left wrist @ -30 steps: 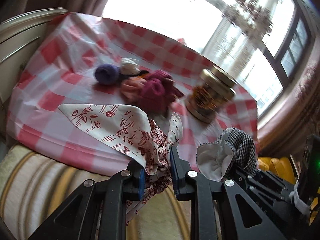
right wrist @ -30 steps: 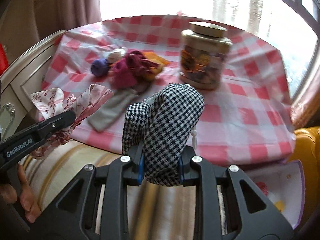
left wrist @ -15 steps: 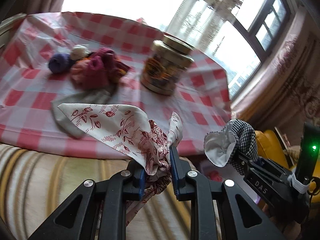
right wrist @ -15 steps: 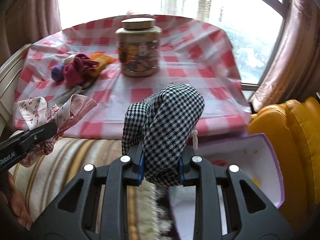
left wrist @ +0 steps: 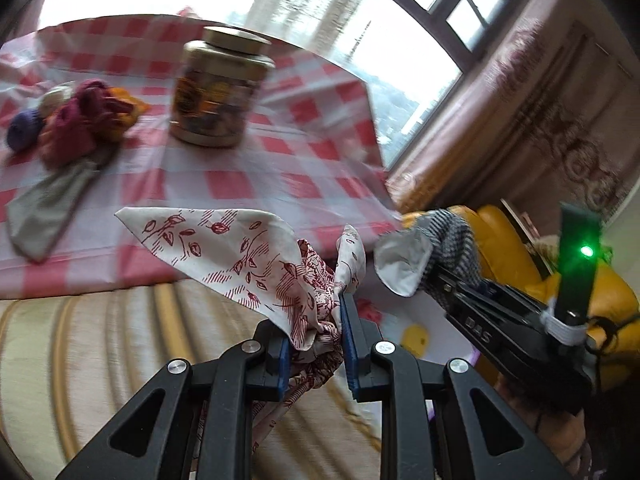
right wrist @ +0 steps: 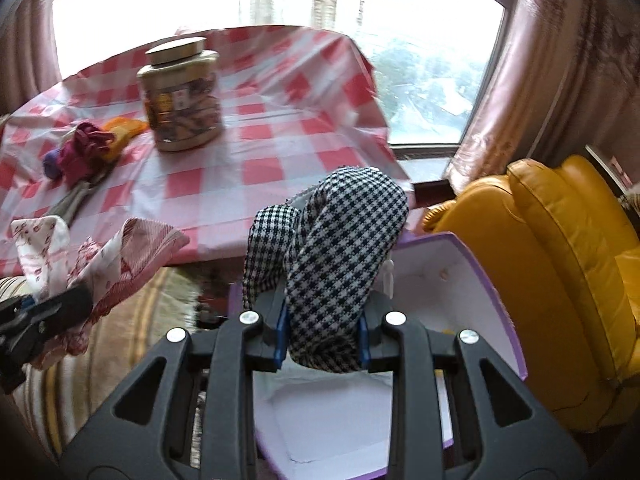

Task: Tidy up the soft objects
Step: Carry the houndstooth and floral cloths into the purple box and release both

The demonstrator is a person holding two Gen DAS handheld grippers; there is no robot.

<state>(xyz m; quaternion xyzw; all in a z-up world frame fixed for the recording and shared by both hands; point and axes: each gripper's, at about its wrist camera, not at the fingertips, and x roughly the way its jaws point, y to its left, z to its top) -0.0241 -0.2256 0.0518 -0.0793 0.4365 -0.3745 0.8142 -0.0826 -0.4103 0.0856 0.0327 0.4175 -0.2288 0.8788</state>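
Table (right wrist: 280,160) under a red-and-white checked cloth, set before a bright, overexposed window (right wrist: 420,60); pink patterned curtains (right wrist: 560,80) hang on its right side. A mustard-yellow leather armchair (right wrist: 560,260) sits past the table's right corner. In front of the table runs a cream and gold striped upholstered seat (left wrist: 100,340).

On the cloth: a gold-lidded jar with printed label (left wrist: 218,88), upright. To its left a heap of soft items — a maroon knit piece (left wrist: 80,120), an orange piece (left wrist: 124,104), a purple yarn ball (left wrist: 22,130) and a cream ball (left wrist: 56,96), all touching. A grey sock-like strip (left wrist: 44,200) trails from the heap toward the table's near edge.

Left gripper (left wrist: 314,320): blue pads closed narrow on a bunched white cloth with red leaf print (left wrist: 224,252), one corner sticking out stiffly to the left, held off the table above the striped seat.

Right gripper (right wrist: 322,330): pads clamped on a black-and-white houndstooth fabric piece with pale lining (right wrist: 340,248), held over an open white box with purple edge (right wrist: 460,280) beside the armchair. Small yellow and red spots show in the box; blur prevents saying whether these are print or objects.
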